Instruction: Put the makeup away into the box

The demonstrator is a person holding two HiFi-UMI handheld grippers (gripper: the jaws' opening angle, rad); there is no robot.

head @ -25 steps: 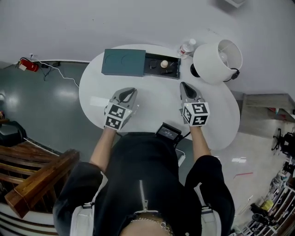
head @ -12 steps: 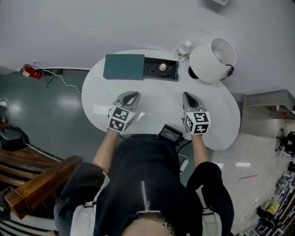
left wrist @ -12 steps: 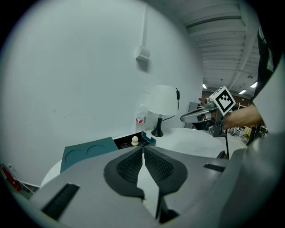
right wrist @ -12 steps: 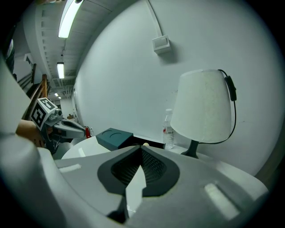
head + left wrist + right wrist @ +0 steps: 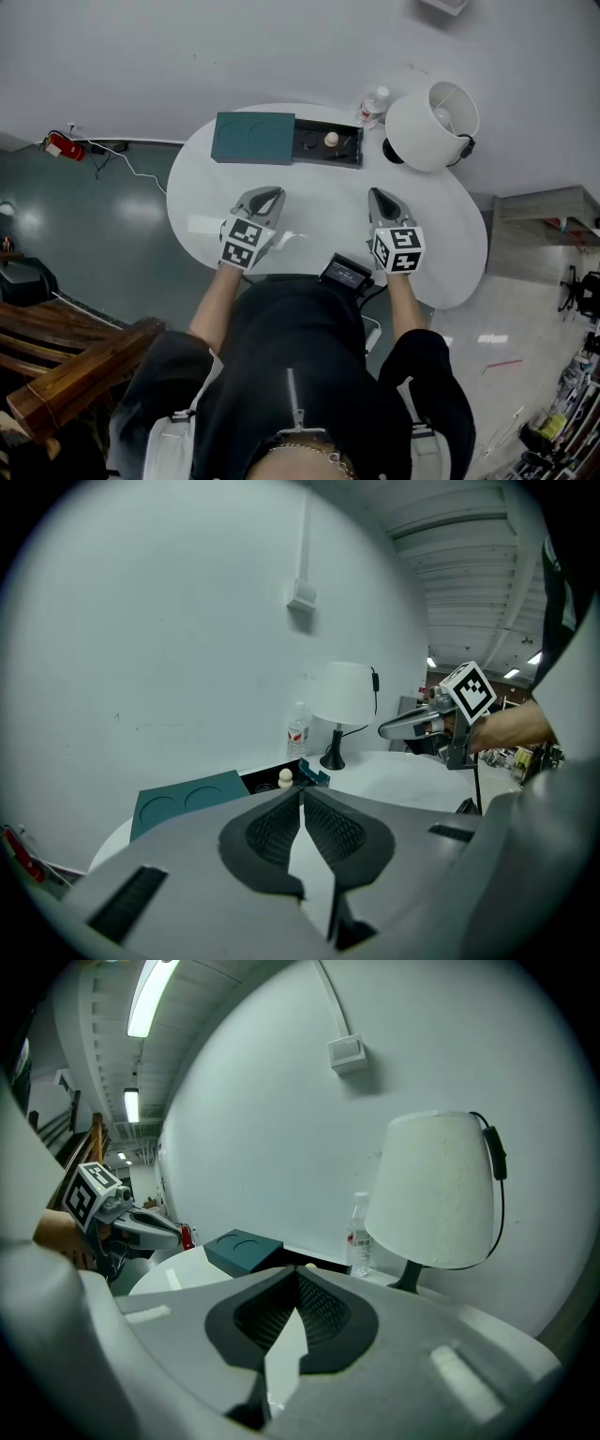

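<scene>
A teal box (image 5: pixel 253 138) stands at the far side of the white table (image 5: pixel 319 202), its lid slid left off a black tray (image 5: pixel 328 147). A small cream-coloured makeup piece (image 5: pixel 331 139) sits in the tray and shows in the left gripper view as a cream knob (image 5: pixel 285 778). My left gripper (image 5: pixel 269 193) hovers over the near left of the table, shut and empty (image 5: pixel 301 794). My right gripper (image 5: pixel 377 194) hovers over the near right, also shut with nothing in it (image 5: pixel 296 1275). Both point toward the box, well short of it.
A white lamp (image 5: pixel 431 124) and a water bottle (image 5: pixel 373 103) stand at the table's far right. A black device (image 5: pixel 347 272) lies at the near edge, a white slip (image 5: pixel 203 225) at the left. A wooden bench (image 5: pixel 66 366) is on the floor at the left.
The right gripper has drifted a little back toward the table's near edge. The left gripper has stayed put. Both pairs of jaws remain shut.
</scene>
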